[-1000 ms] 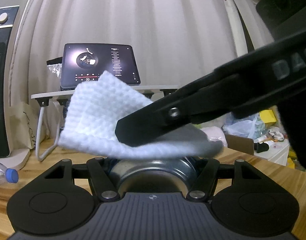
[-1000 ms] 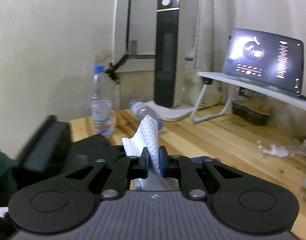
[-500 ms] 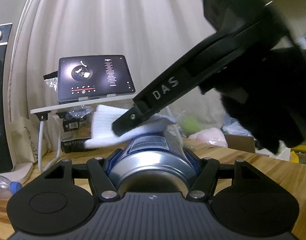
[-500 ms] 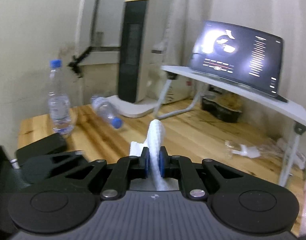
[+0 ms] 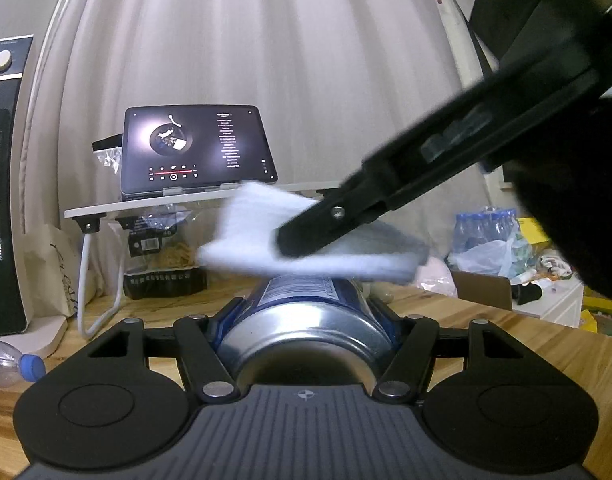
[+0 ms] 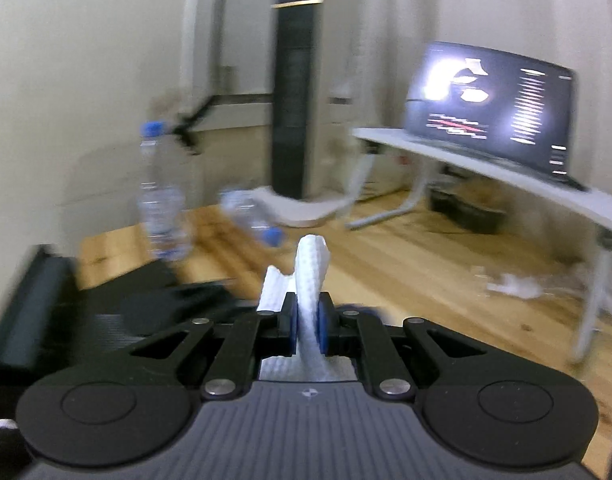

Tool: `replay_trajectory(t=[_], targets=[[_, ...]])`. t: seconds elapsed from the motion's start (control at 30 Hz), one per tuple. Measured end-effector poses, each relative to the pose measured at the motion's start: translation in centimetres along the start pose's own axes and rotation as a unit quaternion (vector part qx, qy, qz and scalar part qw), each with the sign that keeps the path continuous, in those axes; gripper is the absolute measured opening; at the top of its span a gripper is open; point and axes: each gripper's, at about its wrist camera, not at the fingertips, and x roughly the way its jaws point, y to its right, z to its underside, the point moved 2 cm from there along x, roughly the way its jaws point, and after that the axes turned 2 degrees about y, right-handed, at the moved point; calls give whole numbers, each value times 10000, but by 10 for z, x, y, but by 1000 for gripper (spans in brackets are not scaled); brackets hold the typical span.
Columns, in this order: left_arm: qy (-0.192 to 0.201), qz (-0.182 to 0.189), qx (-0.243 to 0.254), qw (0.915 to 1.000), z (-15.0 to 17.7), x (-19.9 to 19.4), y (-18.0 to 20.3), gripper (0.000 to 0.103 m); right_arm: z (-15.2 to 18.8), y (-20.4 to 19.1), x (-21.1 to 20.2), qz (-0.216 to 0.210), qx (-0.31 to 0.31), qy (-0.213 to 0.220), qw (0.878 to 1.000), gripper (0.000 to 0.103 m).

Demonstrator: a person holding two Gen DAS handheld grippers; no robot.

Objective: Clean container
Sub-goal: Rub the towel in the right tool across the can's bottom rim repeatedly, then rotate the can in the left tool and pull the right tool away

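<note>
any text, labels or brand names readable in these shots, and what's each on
None can be read.
Blue and silver metal can: label print too small.
Dark tablet screen: list lines too small.
Right gripper side lettering: blurred.
Black package under the white stand: pale print unreadable.
Tower heater: no legible marks.
</note>
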Motion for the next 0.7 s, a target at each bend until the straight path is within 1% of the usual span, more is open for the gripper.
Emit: replay_trajectory(t=[0.03,0.17,0.23,0.3,0.33,0.37,0.4,0.43,0.47,0.53,0.6,0.63,0.7], targets=[[-2,-4,-20,10000,0,0,-1,67,1,12,1,197,58,7,9998,13],[4,-39,-86,10000,0,0,-4,67,19,63,12,753,565,-145,9955,13],[-7,-48,-88,9999,0,0,-4,67,44,88,26,872,1058,-459,9895,14],[-24,-59,-91,9999,0,1,-5,67,70,110,40,916,1606,-774,9797,16],[-37,-67,-95,9999,0,2,-5,67,82,119,46,1002,1885,-907,9727,21],[-57,-82,-106,9999,0,2,-6,67,88,123,49,1096,1968,-960,9696,36],[-82,-110,-122,9998,0,3,-6,67,91,126,51,1205,1950,-990,9683,45],[-112,-137,-140,9997,0,4,-7,67,93,129,52,1348,1974,-1026,9656,62],[-155,-157,-173,9996,0,5,-8,67,94,130,50,1420,2036,-990,9636,67],[-194,-177,-245,9994,1,5,-11,67,89,133,39,1384,2240,-783,9615,66],[-177,-315,-108,9993,0,5,-9,67,79,129,27,1093,2508,-480,9606,66],[-169,-384,-39,9991,0,5,-8,67,73,125,17,772,2800,-254,9566,69],[-147,-520,131,9985,0,6,-5,67,67,121,7,130,3410,83,9399,79]])
